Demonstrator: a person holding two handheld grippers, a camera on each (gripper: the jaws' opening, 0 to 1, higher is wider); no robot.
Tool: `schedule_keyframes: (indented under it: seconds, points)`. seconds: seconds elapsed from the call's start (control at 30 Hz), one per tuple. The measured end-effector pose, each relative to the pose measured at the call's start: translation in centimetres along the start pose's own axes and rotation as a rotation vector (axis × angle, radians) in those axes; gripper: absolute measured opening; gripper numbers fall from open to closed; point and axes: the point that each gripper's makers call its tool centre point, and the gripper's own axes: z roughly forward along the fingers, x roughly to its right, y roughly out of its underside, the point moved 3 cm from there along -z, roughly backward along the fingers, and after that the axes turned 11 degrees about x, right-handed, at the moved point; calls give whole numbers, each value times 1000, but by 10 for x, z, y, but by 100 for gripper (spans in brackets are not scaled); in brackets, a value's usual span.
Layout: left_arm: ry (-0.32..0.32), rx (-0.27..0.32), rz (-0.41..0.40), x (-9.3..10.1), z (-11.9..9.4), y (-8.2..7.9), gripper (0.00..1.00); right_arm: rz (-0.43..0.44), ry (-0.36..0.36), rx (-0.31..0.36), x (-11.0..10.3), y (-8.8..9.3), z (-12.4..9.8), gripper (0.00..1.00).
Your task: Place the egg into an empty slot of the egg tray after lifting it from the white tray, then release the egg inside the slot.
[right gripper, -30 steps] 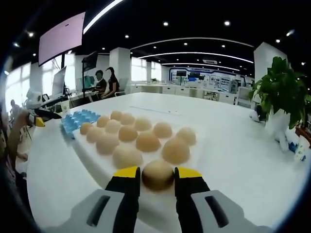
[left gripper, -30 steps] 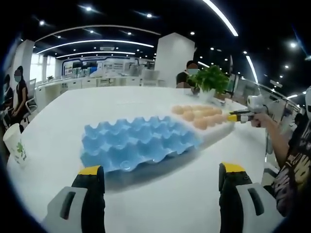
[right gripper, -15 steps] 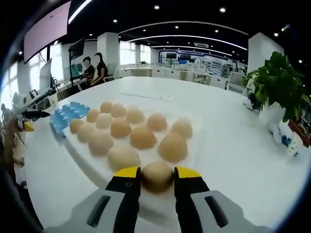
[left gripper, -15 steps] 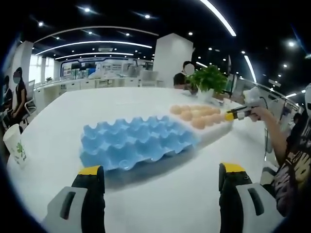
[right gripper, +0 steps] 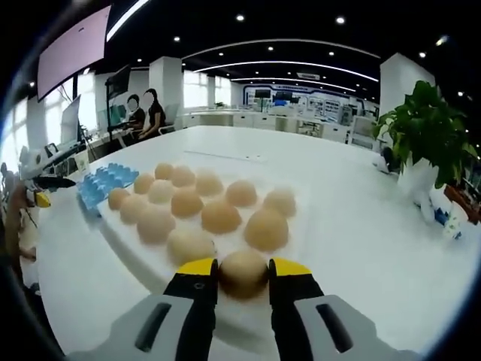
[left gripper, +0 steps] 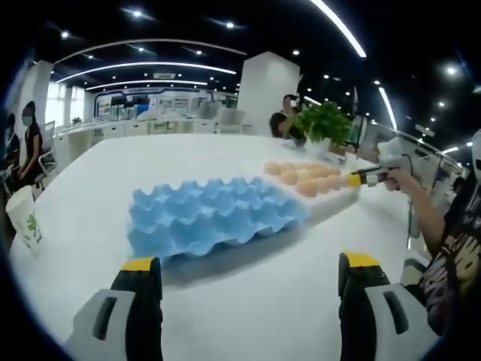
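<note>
The right gripper [right gripper: 243, 272] has its yellow-tipped jaws clamped on a brown egg [right gripper: 243, 273] at the near edge of the white tray [right gripper: 304, 226], where more eggs sit in rows. Beyond it lies the blue egg tray [left gripper: 214, 218], its slots empty, on the white bench [left gripper: 255, 301]. The left gripper [left gripper: 248, 274] hovers above the bench, jaws wide apart, holding nothing. A potted plant [right gripper: 428, 131] stands near the bench edge.

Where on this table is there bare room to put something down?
Bare tabletop lies between the left gripper and the blue egg tray, and between the white tray and the potted plant. The white tray itself is crowded with eggs.
</note>
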Motion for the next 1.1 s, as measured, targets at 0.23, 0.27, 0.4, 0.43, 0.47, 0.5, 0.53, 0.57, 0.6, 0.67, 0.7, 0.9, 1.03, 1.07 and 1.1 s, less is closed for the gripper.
schedule_keyframes:
  seconds: [0.23,0.27,0.4,0.43,0.47,0.5,0.53,0.57,0.6,0.67,0.7,0.9,1.03,1.07,1.1]
  points:
    - [-7,-1,-5,-3,-2,1,100,7,10,24,-3,-1,-2,28]
    - [-7,-2,-4,-3,-2,2,100,16,11,28,-3,-1,-2,28]
    - [-8,-1,-6,-3,-2,2,100,40,13,48,-1,-3,-3,28]
    - [-8,-2,-5,-3,-2,2,100,45,13,54,0,-4,-3,28]
    - [-7,-3,-2,-3,-2,2,100,51,12,57,0,-5,-3,28]
    - [-5,-2,-2,-3,-2,1,100,52,13,63,3,-6,-2,28]
    - [-2,0,-2,-2,-2,1,100,57,11,70,4,-8,-3,28]
    - [-1,-1,-2,-2,-1,1,100,59,7,74,7,-9,-2,28]
    - [-1,-1,-2,-2,-1,1,100,59,8,79,7,-11,-2,28]
    - [-1,-2,-1,-2,-1,1,100,58,10,87,10,-13,-1,28]
    - [-1,-1,-3,-2,0,2,100,57,9,89,11,-14,0,28]
    - [2,-5,-10,-2,-1,5,100,39,20,106,14,-21,0,28]
    - [-1,-9,-12,-4,-2,7,100,47,10,122,13,-26,0,28]
    - [-2,-9,-13,-4,-2,7,100,46,8,123,12,-27,0,28]
    - [-2,-8,-13,-4,-2,7,100,43,8,125,11,-28,0,28]
